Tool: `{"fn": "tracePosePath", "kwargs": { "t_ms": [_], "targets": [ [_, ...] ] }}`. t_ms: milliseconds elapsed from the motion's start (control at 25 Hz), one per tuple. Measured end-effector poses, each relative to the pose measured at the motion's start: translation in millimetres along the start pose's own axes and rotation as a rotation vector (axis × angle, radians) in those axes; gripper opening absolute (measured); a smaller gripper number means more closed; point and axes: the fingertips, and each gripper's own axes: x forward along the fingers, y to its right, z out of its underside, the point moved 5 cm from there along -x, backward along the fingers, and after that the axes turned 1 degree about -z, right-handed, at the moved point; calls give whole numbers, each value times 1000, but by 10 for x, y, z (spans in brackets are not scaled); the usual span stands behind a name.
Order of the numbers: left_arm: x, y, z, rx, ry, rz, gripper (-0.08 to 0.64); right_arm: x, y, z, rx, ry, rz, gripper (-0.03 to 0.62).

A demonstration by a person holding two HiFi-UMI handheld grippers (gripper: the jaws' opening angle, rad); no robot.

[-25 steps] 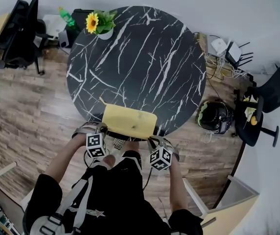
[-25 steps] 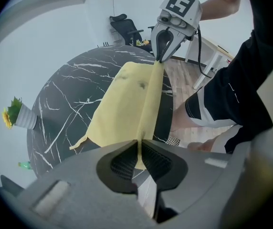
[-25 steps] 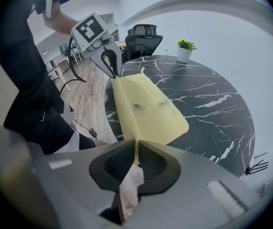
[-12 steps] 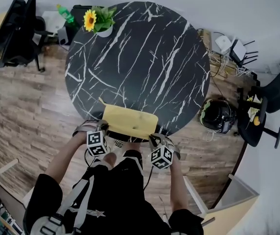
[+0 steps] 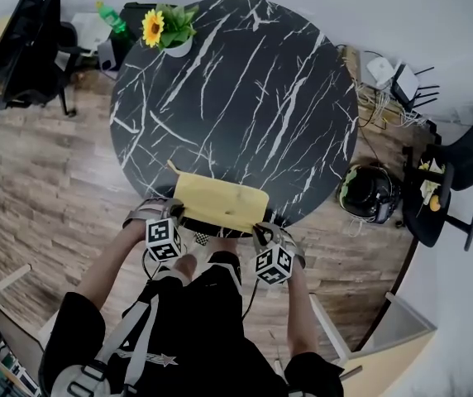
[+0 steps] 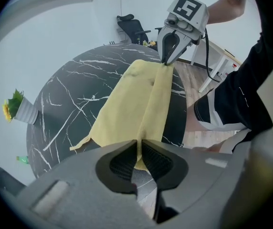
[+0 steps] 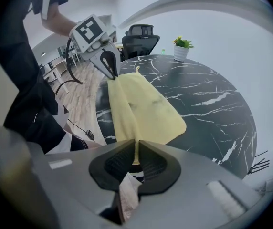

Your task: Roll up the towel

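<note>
From above, the yellow towel [image 5: 220,203] lies flat at the near rim of the table [image 5: 245,98], barely moved from a second ago. The left tongs [image 5: 173,219] and right tongs [image 5: 261,231] are at its near corners.

Left gripper view: the tongs, nearly closed, pinch the hem.

Right gripper view: the same pinch.

I'd say rolling hasn't begun.

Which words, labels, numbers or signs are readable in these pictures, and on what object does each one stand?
None can be read.
On the left hand-held gripper and the right hand-held gripper: the cubes show black-and-white square patterns only, no letters.
On the green bottle: any label is too small to read.
On the yellow towel and the marble table: no print visible.
</note>
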Motion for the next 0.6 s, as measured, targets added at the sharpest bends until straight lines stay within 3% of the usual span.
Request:
{"fn": "tracePosePath", "kwargs": {
  "t_ms": [120,280,600],
  "targets": [
    [-20,-53,16,-24,3,-38,92,-13,-10,-8,-20,8,35,44],
    [-78,-118,33,-39,11,-65,161,-68,-13,-42,-17,32,69,107],
    [-243,-79,13,-21,30,-93,167,-240,-98,-115,-19,60,110,126]
  ]
}}
